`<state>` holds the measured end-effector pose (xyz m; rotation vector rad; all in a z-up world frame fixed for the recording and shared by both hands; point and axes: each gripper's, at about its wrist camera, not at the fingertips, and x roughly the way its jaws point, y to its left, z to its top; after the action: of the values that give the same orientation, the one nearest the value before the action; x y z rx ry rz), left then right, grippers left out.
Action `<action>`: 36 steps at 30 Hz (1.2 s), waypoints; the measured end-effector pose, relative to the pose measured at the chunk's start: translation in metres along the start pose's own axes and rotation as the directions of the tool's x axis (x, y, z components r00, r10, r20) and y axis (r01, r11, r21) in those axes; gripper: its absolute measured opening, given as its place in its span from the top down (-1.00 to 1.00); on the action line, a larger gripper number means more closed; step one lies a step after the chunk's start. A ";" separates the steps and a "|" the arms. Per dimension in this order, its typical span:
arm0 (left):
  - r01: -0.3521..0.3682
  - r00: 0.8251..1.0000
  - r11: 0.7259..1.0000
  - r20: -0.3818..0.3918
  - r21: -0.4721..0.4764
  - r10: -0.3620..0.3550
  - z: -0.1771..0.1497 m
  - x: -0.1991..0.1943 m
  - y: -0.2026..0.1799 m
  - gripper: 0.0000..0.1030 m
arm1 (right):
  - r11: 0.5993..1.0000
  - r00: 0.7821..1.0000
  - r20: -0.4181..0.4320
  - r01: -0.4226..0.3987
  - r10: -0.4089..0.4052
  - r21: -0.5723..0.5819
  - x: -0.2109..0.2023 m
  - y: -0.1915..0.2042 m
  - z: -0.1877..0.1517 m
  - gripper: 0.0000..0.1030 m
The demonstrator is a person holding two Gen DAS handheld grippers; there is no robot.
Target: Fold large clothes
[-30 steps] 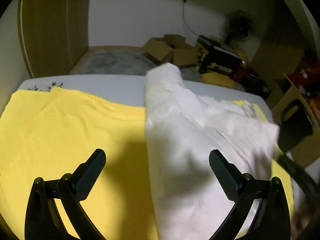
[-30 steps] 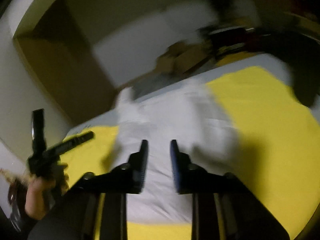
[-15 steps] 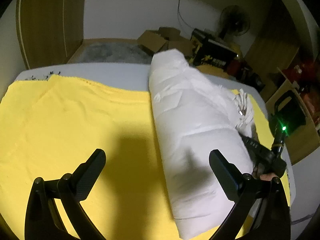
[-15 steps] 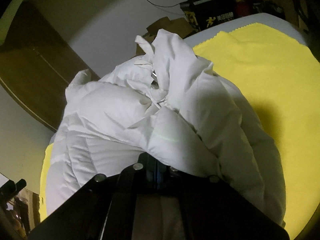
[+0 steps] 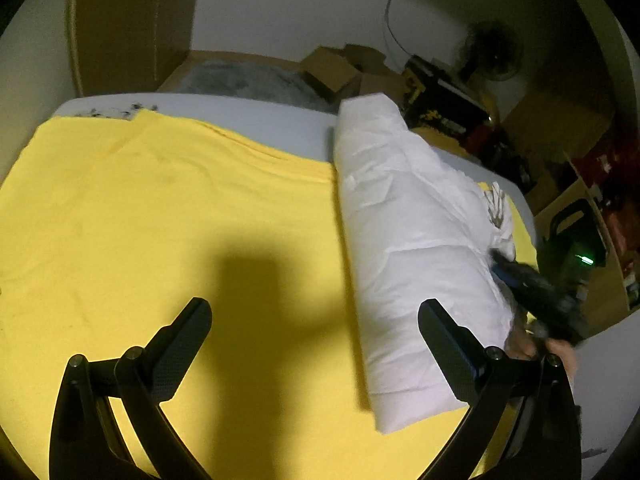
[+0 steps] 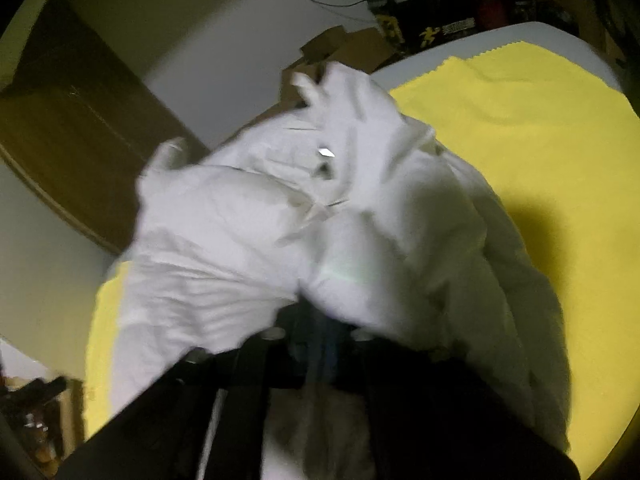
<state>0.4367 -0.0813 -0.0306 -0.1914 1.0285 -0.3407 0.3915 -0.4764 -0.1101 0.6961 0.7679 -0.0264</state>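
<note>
Left wrist view: my left claw (image 5: 314, 326) hangs with its fingers wide apart over the yellow cloth (image 5: 160, 220), gripping nothing. That cloth covers most of the pale surface (image 5: 256, 120). To the right on it lies the white jacket (image 5: 408, 240), folded into a long padded bundle that runs from near my right finger out past the cloth's far edge. At the bundle's right flank I see my right claw (image 5: 516, 270), dark and blurred, pushed in against the fabric. Beyond the surface sit brown boxes (image 5: 340, 70), open, their contents not visible, a black and yellow box (image 5: 436, 100) whose print I cannot read, and a fan (image 5: 498, 56) by the wall. A cardboard box (image 5: 596, 264) stands at the right; a green light (image 5: 586, 259) glows there.

Right wrist view: the jacket (image 6: 320, 216) fills the frame, bunched and blurred, piled over my right claw (image 6: 320, 336). Its fingertips are buried in the fabric, so I cannot tell whether they are clamped or apart. Yellow cloth (image 6: 540, 140) shows to the right. The black box (image 6: 436, 28) behind carries yellow characters, too blurred to read.
</note>
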 end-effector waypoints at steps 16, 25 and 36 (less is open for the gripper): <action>0.127 0.986 0.991 -0.108 -0.043 -0.131 -0.042 0.015 -0.001 -0.99 | 0.988 0.992 -0.041 0.121 -0.118 0.091 -0.099 -0.067 -0.086 -0.63; 0.201 0.972 0.977 -0.111 -0.072 -0.209 -0.061 0.015 -0.004 -0.99 | 0.986 0.995 -0.094 -0.030 0.046 0.166 -0.049 -0.077 -0.078 -0.76; 0.229 0.966 0.961 -0.082 -0.157 -0.244 -0.020 0.053 0.000 -0.99 | 0.977 0.980 -0.042 -0.192 0.196 0.090 -0.045 -0.086 -0.086 -0.04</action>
<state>0.4445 -0.1002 -0.0839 -0.4358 1.1335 -0.4963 0.2813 -0.5033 -0.1736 0.8538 0.7471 0.1371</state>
